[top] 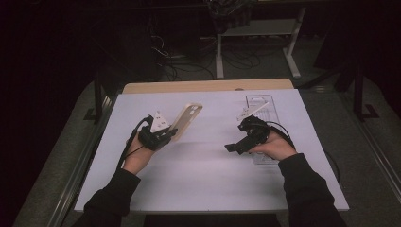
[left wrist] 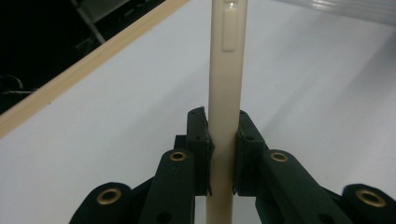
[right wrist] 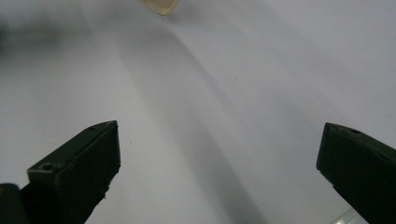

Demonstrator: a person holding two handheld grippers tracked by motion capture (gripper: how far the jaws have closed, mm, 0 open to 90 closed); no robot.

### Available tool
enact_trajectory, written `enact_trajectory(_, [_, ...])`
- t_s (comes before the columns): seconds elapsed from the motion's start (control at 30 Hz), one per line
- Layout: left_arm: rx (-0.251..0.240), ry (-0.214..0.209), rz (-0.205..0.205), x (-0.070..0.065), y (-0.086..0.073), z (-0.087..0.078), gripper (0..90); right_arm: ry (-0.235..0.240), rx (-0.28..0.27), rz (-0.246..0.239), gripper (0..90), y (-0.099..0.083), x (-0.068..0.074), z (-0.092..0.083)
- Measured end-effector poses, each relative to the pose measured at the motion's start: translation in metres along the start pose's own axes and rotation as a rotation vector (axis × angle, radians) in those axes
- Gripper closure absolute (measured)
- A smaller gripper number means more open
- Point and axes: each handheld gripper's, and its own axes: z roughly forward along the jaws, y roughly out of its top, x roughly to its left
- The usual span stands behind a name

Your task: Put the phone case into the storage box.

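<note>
Item: cream phone case point(top: 186, 119), clamped edge-on in the left claw point(top: 171, 134), raised off the white tabletop point(top: 208, 179) and tilted toward one o'clock. Right claw point(top: 230, 148) stood apart, holding nothing, at three o'clock of the case. Risk, as judged: the narrow edge grip could let it pivot or slip.

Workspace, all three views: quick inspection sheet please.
Surface: white board on a wooden table.
Job's things: cream phone case, tilted, lifted off the board.
Clutter: clear plastic tray at the far right.
Grippers: left claw shut on the phone case edge; right claw open, nothing between its jaws.
Cables: black cable trailing from the left claw.
Surroundings: dark floor, desk legs and wires behind.
</note>
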Motion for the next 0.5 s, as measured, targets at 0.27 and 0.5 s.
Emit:
enact_trajectory(0.27, [-0.016, -0.042, -0.117, 0.0046, -0.0004, 0.0006, 79.6, 0.000, 0.000, 0.003, 0.0, 0.0000, 0.0001, 0.0000])
enact_trajectory(0.5, [-0.029, -0.086, -0.231, 0.0098, -0.0028, -0.0001, 79.6, 0.005, 0.003, 0.006, 0.0, 0.0001, -0.0002, 0.0005])
